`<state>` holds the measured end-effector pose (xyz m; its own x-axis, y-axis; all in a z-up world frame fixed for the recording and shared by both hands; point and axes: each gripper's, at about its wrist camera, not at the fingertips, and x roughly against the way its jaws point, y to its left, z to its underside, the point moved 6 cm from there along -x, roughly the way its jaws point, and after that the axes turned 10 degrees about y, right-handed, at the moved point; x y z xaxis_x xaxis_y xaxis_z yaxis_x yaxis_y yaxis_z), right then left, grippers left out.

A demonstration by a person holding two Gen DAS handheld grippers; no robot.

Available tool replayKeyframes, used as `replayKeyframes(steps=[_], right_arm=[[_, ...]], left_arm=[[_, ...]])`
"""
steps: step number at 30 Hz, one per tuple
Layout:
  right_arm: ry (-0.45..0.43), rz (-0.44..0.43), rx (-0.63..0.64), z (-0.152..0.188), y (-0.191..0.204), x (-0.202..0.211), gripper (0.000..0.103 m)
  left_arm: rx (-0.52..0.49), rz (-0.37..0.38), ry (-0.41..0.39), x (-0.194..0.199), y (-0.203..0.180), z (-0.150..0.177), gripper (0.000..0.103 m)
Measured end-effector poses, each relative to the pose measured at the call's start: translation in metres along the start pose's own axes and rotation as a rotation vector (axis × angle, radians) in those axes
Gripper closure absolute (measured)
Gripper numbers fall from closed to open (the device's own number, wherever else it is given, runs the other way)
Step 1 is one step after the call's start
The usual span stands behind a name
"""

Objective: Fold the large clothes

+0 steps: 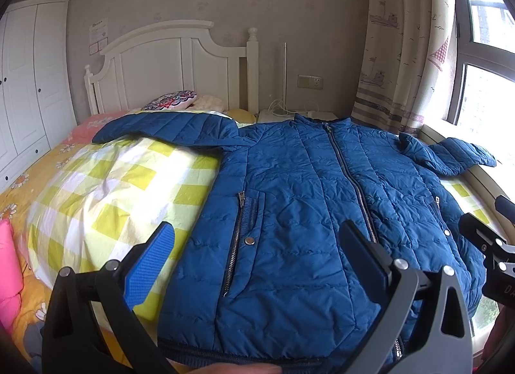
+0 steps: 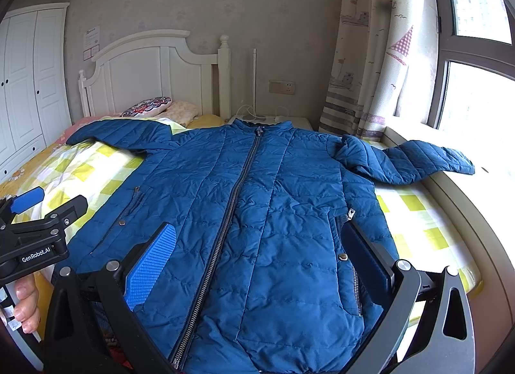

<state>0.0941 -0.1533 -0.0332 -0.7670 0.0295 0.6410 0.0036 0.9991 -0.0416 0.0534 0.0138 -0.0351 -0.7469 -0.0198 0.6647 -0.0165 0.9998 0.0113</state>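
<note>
The left wrist view is cutting off the near hem of the blue puffer jacket (image 1: 289, 213), which is lying front-up, zipped, across the checked quilt (image 1: 106, 180) on the bed, sleeves spreading left and right. The left gripper (image 1: 257, 245) is hovering over the hem, jaws wide apart and empty. Only the right wrist view is showing the right gripper (image 2: 260, 245), equally spread above the jacket, and fingers (image 2: 27, 306) gripping the left handle.
</note>
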Motion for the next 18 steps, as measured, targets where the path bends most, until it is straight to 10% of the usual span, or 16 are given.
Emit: replayKeyframes(steps=[18], right_arm=[[0.008, -0.009, -0.001, 0.0021, 0.0021, -0.0024, 0.004]], left_arm=[[0.012, 0.000, 0.005, 0.0014, 0.0032, 0.0031, 0.002]])
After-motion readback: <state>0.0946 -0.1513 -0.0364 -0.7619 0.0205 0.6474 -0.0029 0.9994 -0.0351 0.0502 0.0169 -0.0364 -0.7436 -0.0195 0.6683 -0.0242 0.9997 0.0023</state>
